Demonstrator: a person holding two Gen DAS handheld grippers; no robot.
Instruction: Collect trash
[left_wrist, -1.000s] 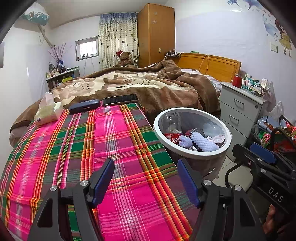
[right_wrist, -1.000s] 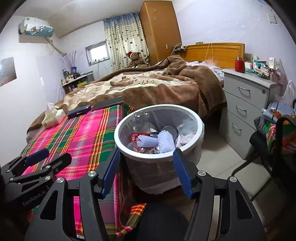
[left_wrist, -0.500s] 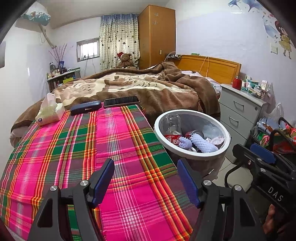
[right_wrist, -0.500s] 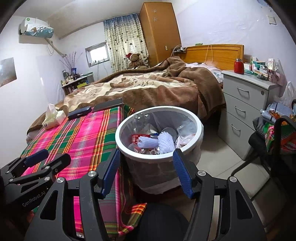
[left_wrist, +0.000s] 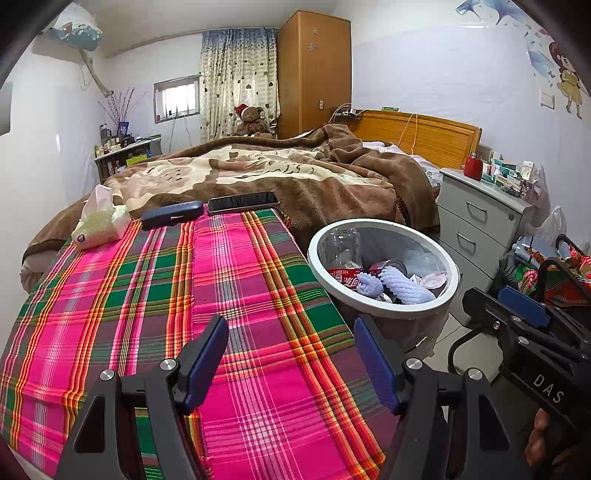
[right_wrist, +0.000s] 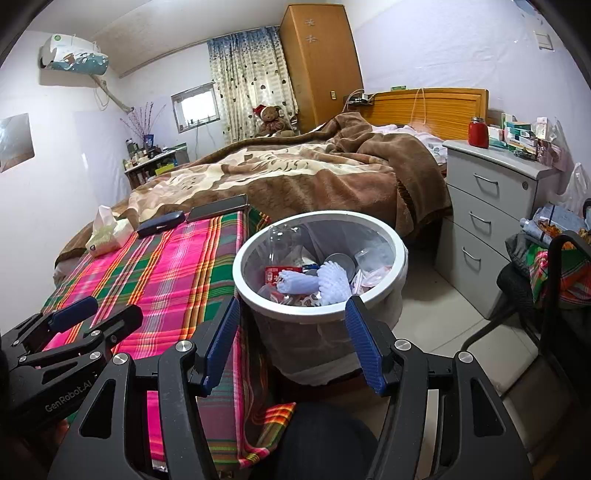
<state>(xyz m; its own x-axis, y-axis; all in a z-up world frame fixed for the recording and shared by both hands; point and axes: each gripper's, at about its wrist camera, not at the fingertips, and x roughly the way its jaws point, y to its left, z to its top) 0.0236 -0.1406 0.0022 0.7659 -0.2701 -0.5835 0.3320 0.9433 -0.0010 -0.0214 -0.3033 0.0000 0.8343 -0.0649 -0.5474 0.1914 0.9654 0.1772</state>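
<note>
Trash is sitting already gathered in the white-rimmed bin (left_wrist: 384, 314) beside the bed, and in the left wrist view I am seeing a clear plastic bottle (left_wrist: 341, 245) leaning against the liner, a red cola label (left_wrist: 345, 276), a can end and two pale knitted-looking gloves (left_wrist: 402, 288) lying on top. The left hand-held gripper (left_wrist: 291, 362) is hovering with its blue pads spread and nothing between them, over the plaid blanket (left_wrist: 147, 295), which is looking bare of litter; only a tissue pack (left_wrist: 99, 221), a dark case (left_wrist: 171, 214) and a phone (left_wrist: 242, 201) are resting at its far edge, and those are hardly reading as rubbish. The right hand-held gripper (left_wrist: 524, 325) is showing at the side, near the bin. Switching to the right wrist view, the right hand-held gripper (right_wrist: 291, 339) is pointing straight at the bin (right_wrist: 321, 317), jaws standing wide and empty, with the left hand-held gripper (right_wrist: 88, 321) poking in over the blanket (right_wrist: 166, 266). Judging by looks, everything in there is handling light: the bottle (right_wrist: 284, 236) is looking thin, slick and easy to crush, so a pinch at its neck is seeming safest; the gloves (right_wrist: 325, 280) are appearing soft and floppy, needing a pinch through bunched fabric mid-body. The bin itself is looking stiff at the rim, which is the best hold if it needs shifting, though its liner is looking flimsy.
</note>
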